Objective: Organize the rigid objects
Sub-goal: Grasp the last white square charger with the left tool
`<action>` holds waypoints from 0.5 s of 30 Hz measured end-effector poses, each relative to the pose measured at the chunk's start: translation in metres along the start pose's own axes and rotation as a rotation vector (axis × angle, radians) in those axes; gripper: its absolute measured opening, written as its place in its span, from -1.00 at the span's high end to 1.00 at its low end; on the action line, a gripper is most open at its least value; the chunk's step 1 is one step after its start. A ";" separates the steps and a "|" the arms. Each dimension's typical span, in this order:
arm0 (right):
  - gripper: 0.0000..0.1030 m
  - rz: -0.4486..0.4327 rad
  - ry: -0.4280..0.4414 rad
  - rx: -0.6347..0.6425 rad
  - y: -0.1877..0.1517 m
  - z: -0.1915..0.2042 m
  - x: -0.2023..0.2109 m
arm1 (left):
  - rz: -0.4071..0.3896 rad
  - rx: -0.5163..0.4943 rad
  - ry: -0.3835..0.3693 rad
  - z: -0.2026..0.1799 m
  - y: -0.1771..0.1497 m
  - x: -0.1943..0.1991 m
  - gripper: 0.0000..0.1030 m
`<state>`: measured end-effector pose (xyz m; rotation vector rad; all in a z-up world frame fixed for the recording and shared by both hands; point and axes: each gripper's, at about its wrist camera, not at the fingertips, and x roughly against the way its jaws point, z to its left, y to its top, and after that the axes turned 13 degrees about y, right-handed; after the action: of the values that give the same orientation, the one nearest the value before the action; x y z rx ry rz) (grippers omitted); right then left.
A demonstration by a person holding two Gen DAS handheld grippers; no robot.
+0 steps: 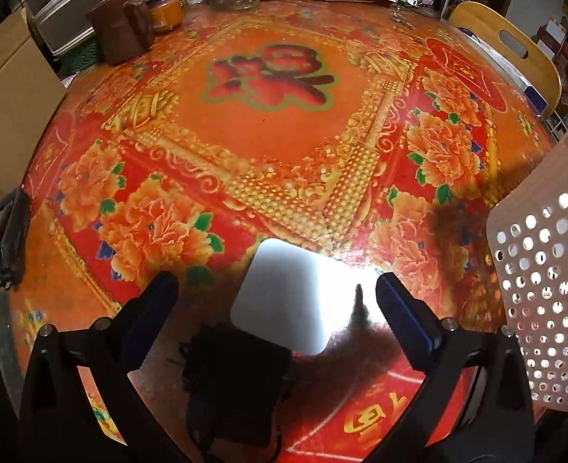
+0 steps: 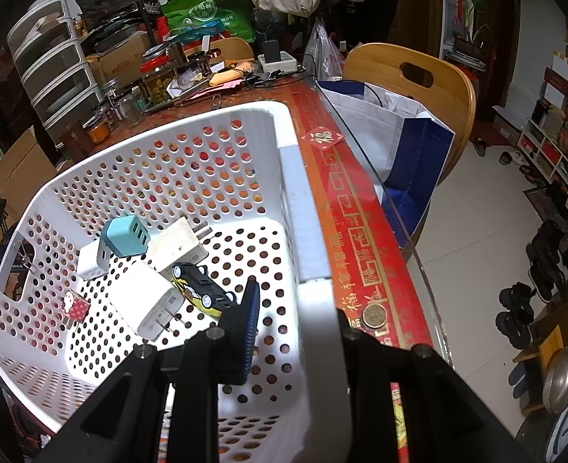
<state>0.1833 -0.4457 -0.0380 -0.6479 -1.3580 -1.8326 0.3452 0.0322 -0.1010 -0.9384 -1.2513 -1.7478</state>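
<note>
The flat white rounded-square plastic device (image 1: 284,293) lies near the table's near edge, between the spread, empty fingers of the left gripper (image 1: 276,308). Glare and its low profile could make pads slip. The right gripper (image 2: 295,328) clamps the white perforated plastic basket (image 2: 295,200) wall; tugging might tip the chargers.

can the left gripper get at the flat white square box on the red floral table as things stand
Probably yes. The left gripper is open, and the flat white square box lies on the table between its fingers. A black object overlaps the box's near edge, but its sides look clear.
</note>
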 end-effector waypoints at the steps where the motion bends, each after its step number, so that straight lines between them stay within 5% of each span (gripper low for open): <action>1: 0.53 0.000 -0.001 0.000 0.000 0.000 0.000 | -0.003 0.000 0.002 0.000 0.001 -0.002 -0.96; 9: 0.53 0.000 -0.004 0.002 -0.001 0.000 0.001 | -0.010 0.032 0.007 0.002 0.002 -0.009 -0.94; 15: 0.53 0.003 -0.008 0.010 0.000 0.000 0.001 | -0.017 0.066 -0.030 0.003 0.002 -0.009 -0.73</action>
<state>0.1826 -0.4459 -0.0372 -0.6520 -1.3703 -1.8218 0.3509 0.0360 -0.1076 -0.9211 -1.3318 -1.7002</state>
